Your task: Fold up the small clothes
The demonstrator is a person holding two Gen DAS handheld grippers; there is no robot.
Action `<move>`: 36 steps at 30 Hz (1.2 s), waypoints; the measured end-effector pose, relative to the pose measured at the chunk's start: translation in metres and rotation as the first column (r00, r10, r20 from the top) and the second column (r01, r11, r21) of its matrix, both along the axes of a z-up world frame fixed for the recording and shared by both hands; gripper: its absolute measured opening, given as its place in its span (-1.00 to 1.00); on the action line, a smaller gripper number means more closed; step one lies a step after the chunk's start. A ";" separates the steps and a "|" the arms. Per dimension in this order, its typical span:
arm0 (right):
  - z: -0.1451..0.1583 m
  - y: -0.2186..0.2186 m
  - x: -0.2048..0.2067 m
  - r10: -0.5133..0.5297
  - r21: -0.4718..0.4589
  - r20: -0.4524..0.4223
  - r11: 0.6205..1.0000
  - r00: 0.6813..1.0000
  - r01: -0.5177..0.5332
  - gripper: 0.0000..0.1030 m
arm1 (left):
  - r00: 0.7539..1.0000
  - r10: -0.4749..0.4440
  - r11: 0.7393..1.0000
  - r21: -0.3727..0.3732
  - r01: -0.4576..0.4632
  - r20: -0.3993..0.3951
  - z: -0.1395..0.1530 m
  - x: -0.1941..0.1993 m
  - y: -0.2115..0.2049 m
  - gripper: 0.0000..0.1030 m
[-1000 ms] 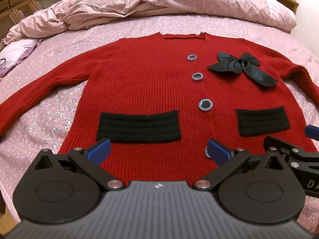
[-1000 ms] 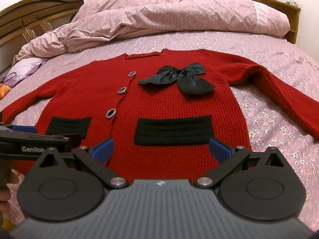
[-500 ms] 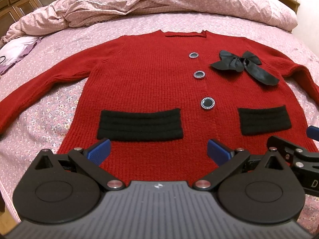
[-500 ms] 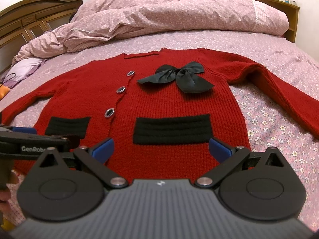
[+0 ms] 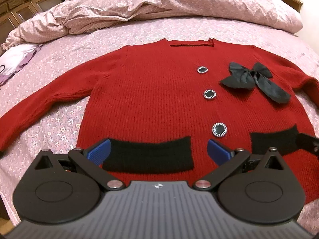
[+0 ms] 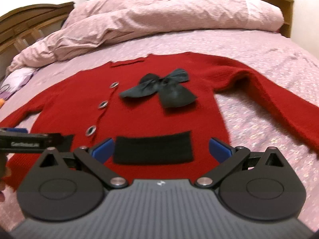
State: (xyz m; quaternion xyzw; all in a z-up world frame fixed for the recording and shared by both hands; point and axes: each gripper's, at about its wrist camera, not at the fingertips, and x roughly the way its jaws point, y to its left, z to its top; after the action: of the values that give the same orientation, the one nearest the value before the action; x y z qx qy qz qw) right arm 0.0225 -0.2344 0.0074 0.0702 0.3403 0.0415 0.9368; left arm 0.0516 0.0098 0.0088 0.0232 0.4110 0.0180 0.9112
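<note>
Soft, even indoor light fills both my views, bright enough for clear color, with only faint shadows. Fisheye bending curves the edges and darkens the corners. My right wrist view is smeared with blur across the red cardigan [image 6: 151, 107]; my left view stays sharp.

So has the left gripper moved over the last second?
Yes. The left gripper has advanced up the red cardigan: its blue fingertips now flank the black pocket, which earlier lay beyond them.
</note>
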 end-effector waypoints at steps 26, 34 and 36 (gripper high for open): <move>-0.014 -0.126 0.054 -0.369 0.260 -0.038 0.894 0.929 0.365 1.00 | 0.996 0.050 0.999 0.004 -0.050 -0.070 -0.020 0.066 0.005 1.00; -0.025 -0.153 0.069 -0.473 0.367 -0.065 0.807 0.879 0.462 1.00 | 0.993 0.061 0.998 -0.004 -0.062 -0.105 -0.036 0.076 0.007 1.00; -0.028 -0.159 0.070 -0.490 0.400 -0.084 0.781 0.868 0.480 1.00 | 0.993 0.059 0.998 -0.010 -0.060 -0.105 -0.038 0.076 0.008 1.00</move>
State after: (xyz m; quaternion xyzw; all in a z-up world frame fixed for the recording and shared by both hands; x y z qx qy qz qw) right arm 0.0927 -0.3932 -0.0204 0.3487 0.2831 -0.1295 0.8841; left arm 0.1281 0.0178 -0.0288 0.0060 0.4587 0.0412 0.8876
